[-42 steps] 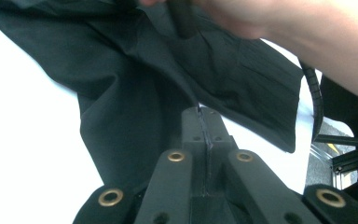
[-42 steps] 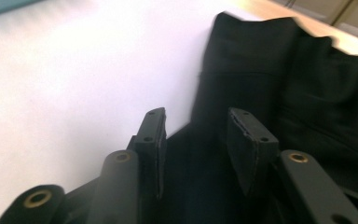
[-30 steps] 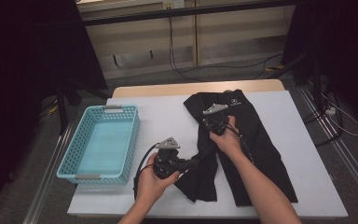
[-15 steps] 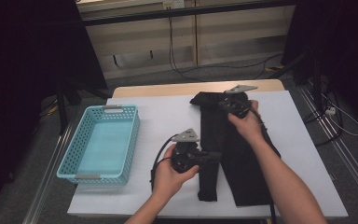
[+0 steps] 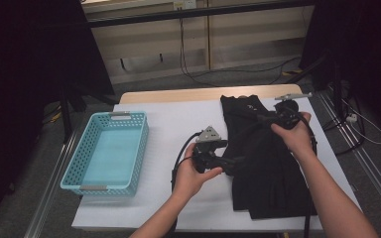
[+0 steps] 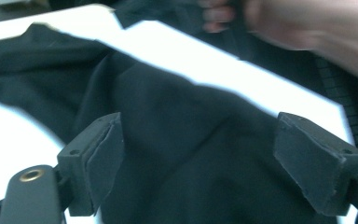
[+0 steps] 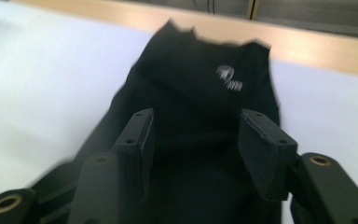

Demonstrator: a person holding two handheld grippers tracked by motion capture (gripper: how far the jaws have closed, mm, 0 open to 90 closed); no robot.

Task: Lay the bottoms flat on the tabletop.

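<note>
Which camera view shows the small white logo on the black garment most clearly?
The right gripper view shows it best: the white logo sits near the far end of the black garment, large, though a little blurred. In the high view the logo is a faint speck. The left gripper view gives plain black cloth between open jaws.

Place: a lab-style recording bay.
Table: white sheet (image 5: 178, 124) over a wooden top (image 5: 178, 94), metal rails alongside.
Surroundings: black curtains (image 5: 25, 74) at both sides, loose cables (image 5: 203, 79) on the floor beyond the fingers.
</note>
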